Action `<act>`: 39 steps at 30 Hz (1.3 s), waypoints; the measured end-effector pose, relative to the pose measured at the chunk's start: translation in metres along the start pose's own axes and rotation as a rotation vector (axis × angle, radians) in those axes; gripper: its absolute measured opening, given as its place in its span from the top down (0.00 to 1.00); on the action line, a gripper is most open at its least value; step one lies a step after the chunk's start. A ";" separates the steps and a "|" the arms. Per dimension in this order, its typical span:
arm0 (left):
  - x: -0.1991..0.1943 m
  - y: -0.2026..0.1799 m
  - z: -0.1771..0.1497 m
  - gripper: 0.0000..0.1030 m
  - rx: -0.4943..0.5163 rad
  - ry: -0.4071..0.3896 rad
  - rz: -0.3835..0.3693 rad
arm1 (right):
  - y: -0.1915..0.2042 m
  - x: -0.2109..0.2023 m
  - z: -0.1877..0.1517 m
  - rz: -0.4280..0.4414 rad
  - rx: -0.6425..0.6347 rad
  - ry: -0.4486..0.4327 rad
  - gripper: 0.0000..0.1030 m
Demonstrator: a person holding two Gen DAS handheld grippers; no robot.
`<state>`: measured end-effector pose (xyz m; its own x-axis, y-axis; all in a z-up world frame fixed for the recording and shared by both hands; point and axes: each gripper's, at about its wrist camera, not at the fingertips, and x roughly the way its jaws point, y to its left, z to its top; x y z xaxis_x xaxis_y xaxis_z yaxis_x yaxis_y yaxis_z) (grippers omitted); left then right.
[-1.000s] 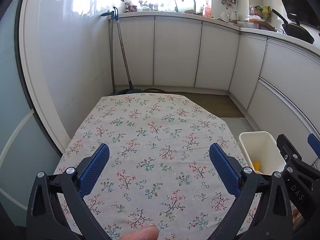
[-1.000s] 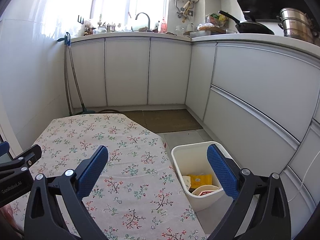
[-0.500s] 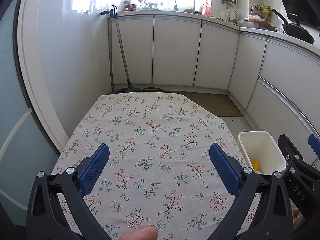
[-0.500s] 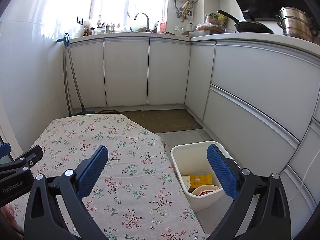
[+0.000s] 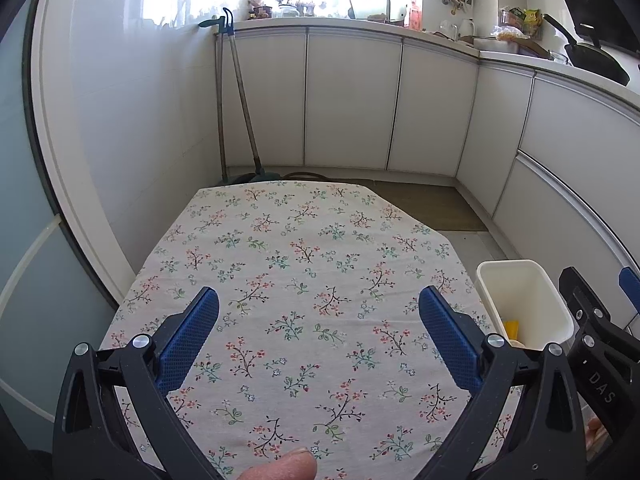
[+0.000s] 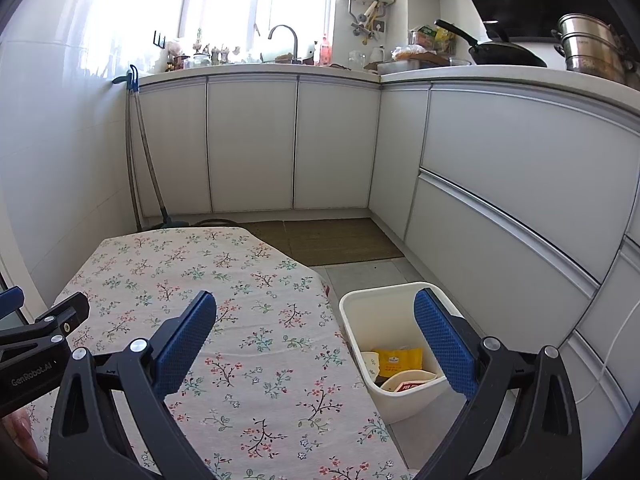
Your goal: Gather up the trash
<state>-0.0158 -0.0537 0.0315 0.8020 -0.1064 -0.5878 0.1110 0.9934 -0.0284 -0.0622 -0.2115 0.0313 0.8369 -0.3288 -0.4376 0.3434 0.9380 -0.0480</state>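
A white trash bin (image 6: 384,320) stands on the floor by the table's right edge; inside lie a yellow packet (image 6: 398,358), a paper cup (image 6: 370,362) and a red-and-white wrapper (image 6: 408,384). The bin (image 5: 520,300) also shows at the right of the left wrist view. My left gripper (image 5: 318,332) hangs open over the floral tablecloth (image 5: 304,264), nothing between its blue pads. My right gripper (image 6: 316,336) is open too, over the table's right edge and the bin. No trash shows on the cloth.
White kitchen cabinets (image 6: 252,144) run along the back and right. A broom and mop (image 5: 240,100) lean in the left corner. A brown mat (image 6: 336,240) lies on the floor beyond the table. A thumb (image 5: 280,468) shows at the bottom.
Both grippers have drawn back and risen slightly, so a little more of the table shows. Both stay open and empty.
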 end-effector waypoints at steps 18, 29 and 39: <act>0.005 0.000 -0.002 0.07 0.003 0.013 0.006 | 0.002 0.004 -0.002 0.001 -0.004 0.017 0.06; 0.007 -0.001 -0.002 0.07 0.007 0.022 0.010 | 0.002 0.008 -0.004 0.008 -0.001 0.042 0.06; 0.006 -0.003 -0.004 0.13 0.011 0.007 -0.024 | 0.000 0.013 -0.005 0.023 0.022 0.082 0.06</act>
<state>-0.0140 -0.0567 0.0248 0.7950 -0.1294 -0.5927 0.1360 0.9901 -0.0337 -0.0535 -0.2147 0.0210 0.8072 -0.2963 -0.5105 0.3348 0.9421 -0.0174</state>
